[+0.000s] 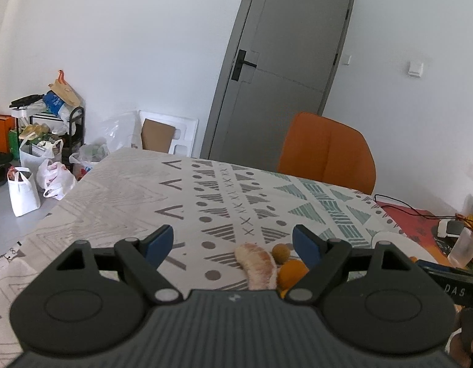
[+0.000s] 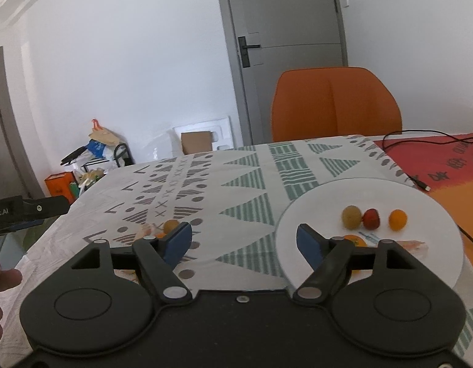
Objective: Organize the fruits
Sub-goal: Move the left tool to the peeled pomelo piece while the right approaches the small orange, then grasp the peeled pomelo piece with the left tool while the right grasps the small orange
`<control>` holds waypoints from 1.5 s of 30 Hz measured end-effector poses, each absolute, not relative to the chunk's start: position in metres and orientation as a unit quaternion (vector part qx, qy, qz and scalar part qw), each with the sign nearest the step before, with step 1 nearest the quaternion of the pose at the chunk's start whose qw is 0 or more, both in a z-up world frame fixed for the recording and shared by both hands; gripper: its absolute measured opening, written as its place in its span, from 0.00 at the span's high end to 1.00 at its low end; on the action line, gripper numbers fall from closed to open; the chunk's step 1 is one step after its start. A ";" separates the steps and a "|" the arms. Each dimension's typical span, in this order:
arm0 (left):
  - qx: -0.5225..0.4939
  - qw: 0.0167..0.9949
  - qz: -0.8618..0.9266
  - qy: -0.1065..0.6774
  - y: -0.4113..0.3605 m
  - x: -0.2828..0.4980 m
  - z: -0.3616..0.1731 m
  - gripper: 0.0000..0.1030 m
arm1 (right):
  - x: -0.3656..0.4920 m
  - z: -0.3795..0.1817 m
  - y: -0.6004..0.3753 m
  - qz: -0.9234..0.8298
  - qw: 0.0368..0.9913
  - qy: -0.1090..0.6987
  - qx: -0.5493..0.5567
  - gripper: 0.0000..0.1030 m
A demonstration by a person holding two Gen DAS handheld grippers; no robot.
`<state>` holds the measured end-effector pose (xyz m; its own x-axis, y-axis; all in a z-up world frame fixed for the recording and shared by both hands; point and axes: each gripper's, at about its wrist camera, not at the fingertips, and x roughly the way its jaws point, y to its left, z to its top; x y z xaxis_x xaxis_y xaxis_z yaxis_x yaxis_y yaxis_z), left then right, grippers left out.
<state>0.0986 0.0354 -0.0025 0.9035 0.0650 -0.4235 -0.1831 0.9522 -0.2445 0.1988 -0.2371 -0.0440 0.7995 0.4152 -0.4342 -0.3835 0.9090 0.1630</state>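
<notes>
In the left wrist view my left gripper (image 1: 233, 247) is open and empty above the patterned tablecloth. A peeled pomelo wedge (image 1: 260, 266) lies between its fingers, with a small brownish-yellow fruit (image 1: 280, 251) and an orange fruit (image 1: 291, 273) beside the right finger. In the right wrist view my right gripper (image 2: 245, 243) is open and empty. A white plate (image 2: 313, 214) at the right holds a yellow-green fruit (image 2: 351, 216), a red fruit (image 2: 371, 218), a small orange fruit (image 2: 397, 219), another orange fruit (image 2: 354, 240) and a pomelo piece (image 2: 415, 245).
An orange chair (image 2: 334, 104) stands behind the table's far edge. A black cable (image 2: 420, 141) runs over a red mat (image 2: 444, 165) at the right. The left gripper's body (image 2: 24, 208) shows at the left. Bags and a shelf (image 1: 46, 141) crowd the floor at the left.
</notes>
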 end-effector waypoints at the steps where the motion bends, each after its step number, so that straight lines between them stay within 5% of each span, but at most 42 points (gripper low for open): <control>1: -0.140 0.965 0.065 0.211 0.037 0.097 -0.004 0.19 | 0.197 -0.045 -0.235 0.213 0.948 0.236 0.032 0.25; 9: -0.135 0.962 0.072 0.225 0.046 0.088 -0.013 0.19 | 0.190 -0.052 -0.224 0.226 0.942 0.244 0.037 0.15; 14: -0.135 0.961 0.077 0.231 0.049 0.086 -0.017 0.19 | 0.188 -0.057 -0.215 0.241 0.938 0.246 0.048 0.00; 31: -0.145 0.953 0.091 0.249 0.082 0.082 -0.037 0.19 | 0.192 -0.077 -0.158 0.270 0.917 0.293 0.005 0.00; 40: -0.154 0.948 0.094 0.262 0.094 0.086 -0.047 0.19 | 0.204 -0.092 -0.143 0.274 0.905 0.324 0.016 0.34; 42: -0.154 0.947 0.092 0.266 0.093 0.088 -0.048 0.19 | 0.205 -0.093 -0.142 0.276 0.905 0.323 0.013 0.55; 43: -0.154 0.947 0.090 0.267 0.091 0.090 -0.048 0.19 | 0.206 -0.092 -0.142 0.281 0.903 0.325 0.014 0.74; 45: -0.151 0.948 0.084 0.268 0.088 0.093 -0.048 0.19 | 0.207 -0.092 -0.145 0.295 0.896 0.331 0.024 0.83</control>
